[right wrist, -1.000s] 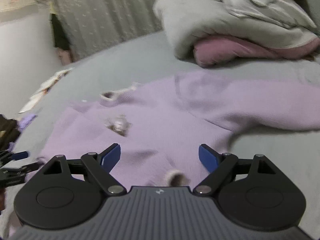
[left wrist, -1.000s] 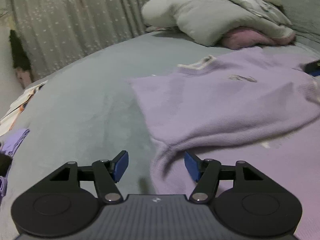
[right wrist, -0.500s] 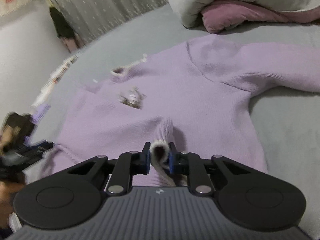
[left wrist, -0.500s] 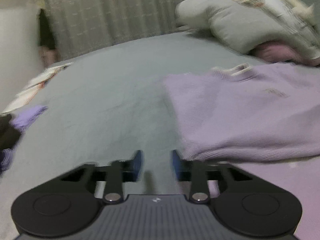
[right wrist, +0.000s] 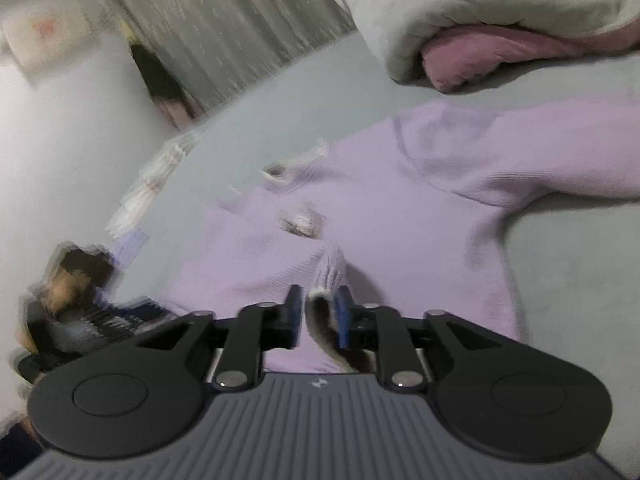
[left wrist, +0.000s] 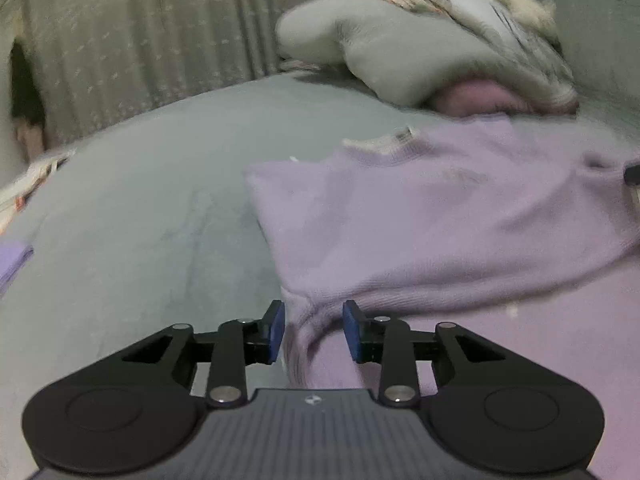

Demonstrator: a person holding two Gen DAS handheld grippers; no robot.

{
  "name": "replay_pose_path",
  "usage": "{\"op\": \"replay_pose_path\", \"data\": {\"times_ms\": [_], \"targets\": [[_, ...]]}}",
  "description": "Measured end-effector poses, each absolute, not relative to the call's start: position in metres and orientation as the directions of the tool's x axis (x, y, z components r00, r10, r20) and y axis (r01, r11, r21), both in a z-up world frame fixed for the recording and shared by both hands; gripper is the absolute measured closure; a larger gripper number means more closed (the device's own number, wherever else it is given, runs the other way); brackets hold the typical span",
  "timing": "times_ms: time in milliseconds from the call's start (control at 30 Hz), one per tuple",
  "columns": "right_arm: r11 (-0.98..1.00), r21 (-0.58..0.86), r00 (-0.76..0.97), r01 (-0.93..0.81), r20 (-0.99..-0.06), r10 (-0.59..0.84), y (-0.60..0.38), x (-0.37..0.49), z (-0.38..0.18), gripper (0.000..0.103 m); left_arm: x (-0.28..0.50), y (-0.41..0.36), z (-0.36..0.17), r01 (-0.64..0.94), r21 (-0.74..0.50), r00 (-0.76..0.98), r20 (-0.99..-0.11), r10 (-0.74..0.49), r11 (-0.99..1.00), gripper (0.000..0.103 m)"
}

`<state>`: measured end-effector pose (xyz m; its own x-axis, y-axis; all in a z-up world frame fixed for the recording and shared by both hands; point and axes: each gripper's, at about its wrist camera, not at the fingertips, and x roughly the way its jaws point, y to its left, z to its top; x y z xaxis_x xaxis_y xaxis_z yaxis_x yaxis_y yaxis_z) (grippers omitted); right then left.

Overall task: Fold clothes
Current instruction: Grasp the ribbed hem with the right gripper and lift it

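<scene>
The left gripper is opening around a fold of the lilac knitted sweater, the right gripper is opening with the sweater's white-edged cuff between its pads, while the garment is lying spread ahead on the grey bedsheet, before the heaped grey duvet.

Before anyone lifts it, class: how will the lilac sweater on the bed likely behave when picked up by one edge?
The lilac sweater already lies in soft folds and creases on the bed, so it will probably droop, not hold shape. Its knit looks fuzzy rather than slick, so it likely won't slip easily. The spread sleeve would probably trail behind.
</scene>
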<state>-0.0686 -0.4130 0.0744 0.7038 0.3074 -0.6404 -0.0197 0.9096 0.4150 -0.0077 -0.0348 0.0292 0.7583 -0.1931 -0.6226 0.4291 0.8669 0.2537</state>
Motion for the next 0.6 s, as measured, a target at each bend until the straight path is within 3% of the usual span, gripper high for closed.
{"op": "replay_pose_path", "data": {"times_ms": [33,67,133,333,367,400,433,467,500,600], "targets": [[0.923,0.385,0.699,-0.01,-0.657,0.282,-0.412,-0.066,0.073,0.017,-0.007,-0.038,0.028,0.437,0.275,0.761,-0.621,-0.189,0.856,0.069],[0.936,0.353,0.7,-0.003,-0.667,0.254,-0.413,-0.064,0.071,0.013,-0.007,-0.04,0.026,0.444,0.29,0.763,-0.618,-0.188,0.848,0.064],[0.943,0.334,0.712,0.0,-0.662,0.234,-0.415,-0.061,0.071,0.013,-0.005,-0.049,0.023,0.441,0.353,0.789,-0.592,-0.168,0.825,0.049],[0.939,0.343,0.694,-0.013,-0.674,0.255,-0.41,-0.045,0.054,0.014,0.009,-0.066,0.006,0.42,0.435,0.83,-0.539,-0.144,0.797,0.045],[0.937,0.35,0.681,-0.014,-0.683,0.266,-0.407,-0.041,0.047,0.016,0.009,-0.065,0.005,0.418,0.436,0.832,-0.537,-0.143,0.797,0.045],[0.933,0.359,0.676,-0.008,-0.686,0.269,-0.405,-0.039,0.044,0.035,0.013,-0.062,0.004,0.404,0.403,0.83,-0.538,-0.145,0.821,0.05],[0.929,0.37,0.674,0.002,-0.687,0.272,-0.403,-0.038,0.042,0.065,0.015,-0.059,0.005,0.397,0.369,0.825,-0.545,-0.15,0.841,0.055],[0.92,0.392,0.674,0.006,-0.681,0.286,-0.402,-0.039,0.042,0.075,0.017,-0.056,0.006,0.391,0.336,0.819,-0.552,-0.157,0.857,0.061],[0.905,0.426,0.678,0.002,-0.665,0.312,-0.4,-0.041,0.044,0.083,0.019,-0.051,0.009,0.377,0.31,0.818,-0.553,-0.157,0.873,0.063],[0.868,0.495,0.684,-0.036,-0.621,0.383,-0.393,-0.05,0.054,0.089,0.025,-0.033,0.016,0.319,0.186,0.808,-0.566,-0.164,0.929,0.078]]}}
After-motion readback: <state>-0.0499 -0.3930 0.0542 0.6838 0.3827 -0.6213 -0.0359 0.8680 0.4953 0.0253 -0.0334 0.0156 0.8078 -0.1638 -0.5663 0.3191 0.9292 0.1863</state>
